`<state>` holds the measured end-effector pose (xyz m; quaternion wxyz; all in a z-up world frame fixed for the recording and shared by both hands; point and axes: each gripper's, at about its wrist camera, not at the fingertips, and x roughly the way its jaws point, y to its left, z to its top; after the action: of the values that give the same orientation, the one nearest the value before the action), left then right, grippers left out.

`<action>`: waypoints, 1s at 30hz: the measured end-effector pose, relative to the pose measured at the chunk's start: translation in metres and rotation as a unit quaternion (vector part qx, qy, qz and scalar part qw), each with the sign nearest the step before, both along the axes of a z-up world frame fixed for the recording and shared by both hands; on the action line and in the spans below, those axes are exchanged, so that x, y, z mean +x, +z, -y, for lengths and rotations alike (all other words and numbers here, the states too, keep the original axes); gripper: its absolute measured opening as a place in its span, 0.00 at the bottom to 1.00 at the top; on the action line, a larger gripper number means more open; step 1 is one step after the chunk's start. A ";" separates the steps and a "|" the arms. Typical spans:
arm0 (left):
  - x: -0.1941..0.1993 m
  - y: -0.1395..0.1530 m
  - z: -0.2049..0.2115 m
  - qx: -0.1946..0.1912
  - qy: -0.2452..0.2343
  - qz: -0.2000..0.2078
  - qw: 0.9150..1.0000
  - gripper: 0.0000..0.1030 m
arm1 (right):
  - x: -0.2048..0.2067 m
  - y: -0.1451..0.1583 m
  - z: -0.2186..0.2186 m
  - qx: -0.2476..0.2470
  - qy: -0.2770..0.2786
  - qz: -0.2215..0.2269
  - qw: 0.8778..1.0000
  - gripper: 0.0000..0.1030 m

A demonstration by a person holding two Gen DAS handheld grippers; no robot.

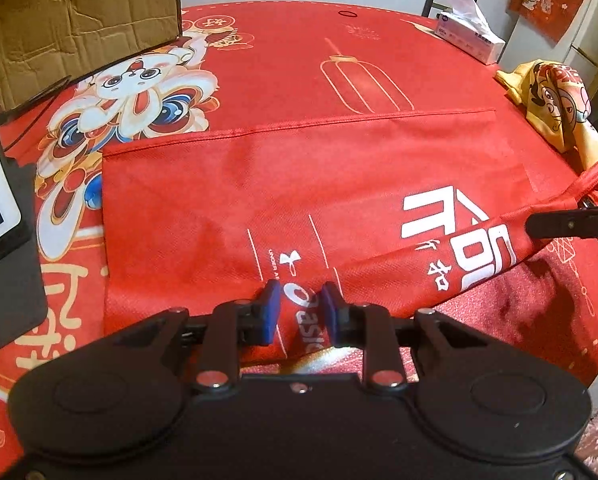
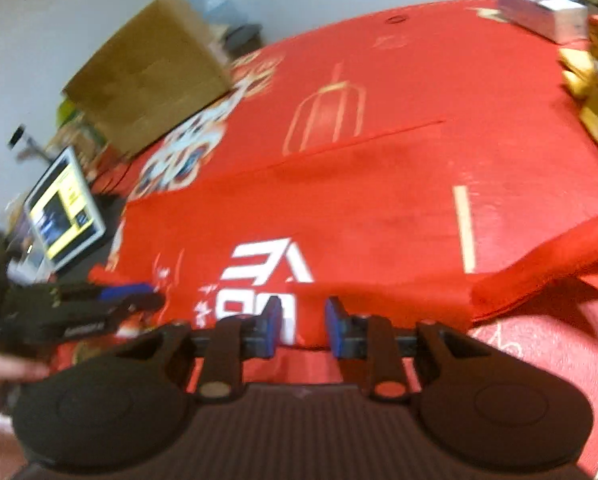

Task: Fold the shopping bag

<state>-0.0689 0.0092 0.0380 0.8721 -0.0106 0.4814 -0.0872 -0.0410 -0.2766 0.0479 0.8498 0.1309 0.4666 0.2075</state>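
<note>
My left gripper (image 1: 300,307) sits over the near edge of the red shopping bag (image 1: 299,184), pads apart, fabric between them but not pinched. Right gripper (image 2: 299,322) same: narrow gap, nothing clamped (view blurred). Bag lies flat on the red tablecloth (image 1: 283,48). Cardboard box (image 1: 75,20) far left, tissue box (image 1: 469,36) far right.

The shopping bag (image 1: 227,208) looks like that non-woven cloth, matt with a fine dimpled weave and stitched hems, white print sitting flat on it. The tablecloth (image 1: 291,56) under it is smoother and slightly shiny. At the table's far left corner the cardboard box (image 1: 79,12) is dull brown, creased and rough. The left gripper (image 1: 301,308) is matt black plastic with shiny metal rivets and blue rubbery pads. The tissue box (image 1: 469,38) at the far right edge looks like glossy plastic wrap.
</note>
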 end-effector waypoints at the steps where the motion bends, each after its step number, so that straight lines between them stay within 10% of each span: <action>1: 0.000 0.000 0.000 0.000 0.000 0.000 1.000 0.24 | -0.001 -0.001 -0.004 -0.012 -0.003 0.005 1.000 0.15; 21: -0.002 0.000 -0.001 -0.006 0.005 0.002 1.000 0.25 | 0.017 -0.016 -0.020 -0.090 -0.043 -0.028 0.995 0.00; 25: -0.001 0.000 -0.002 -0.007 0.005 0.000 1.000 0.24 | 0.009 -0.003 -0.029 -0.109 0.033 0.014 0.993 0.27; 27: -0.001 0.000 -0.002 -0.008 0.006 0.000 1.000 0.24 | -0.004 0.006 -0.042 -0.157 0.101 0.074 0.980 0.34; 30: -0.001 0.000 -0.002 -0.009 0.007 -0.001 1.000 0.24 | -0.033 0.011 -0.061 -0.252 0.221 0.181 0.925 0.34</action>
<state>-0.0696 0.0116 0.0384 0.8719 -0.0225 0.4817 -0.0852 -0.0744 -0.2161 0.0587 0.8574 -0.2337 0.3583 0.2862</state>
